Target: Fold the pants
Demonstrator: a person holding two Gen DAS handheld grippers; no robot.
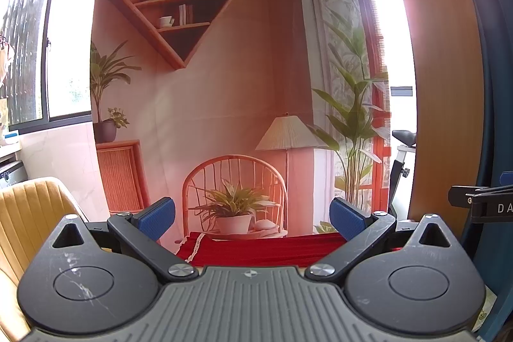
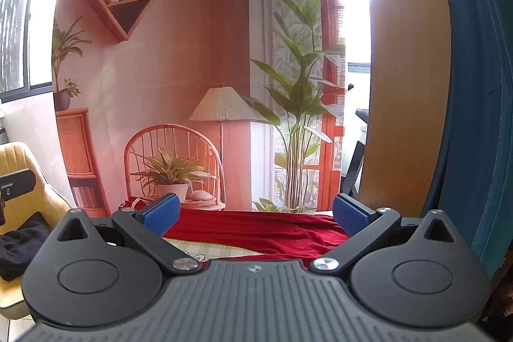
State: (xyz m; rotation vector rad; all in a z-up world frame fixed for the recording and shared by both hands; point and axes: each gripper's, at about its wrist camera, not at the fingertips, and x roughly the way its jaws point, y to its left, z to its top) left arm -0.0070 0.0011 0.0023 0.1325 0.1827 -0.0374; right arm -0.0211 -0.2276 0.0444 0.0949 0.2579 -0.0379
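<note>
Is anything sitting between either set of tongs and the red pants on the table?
Nothing visible. Both the left tongs and right tongs are open, and the red pants lie directly ahead with no object between.

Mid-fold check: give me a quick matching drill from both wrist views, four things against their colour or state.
Things:
1. pants
2. left gripper
3. chair
4. finger pads

Colour or state:
A. blue
B. yellow
C. red, spread on the table
D. open, holding nothing

Pairs: 1-C, 2-D, 3-B, 4-A. The right gripper is open too.
</note>
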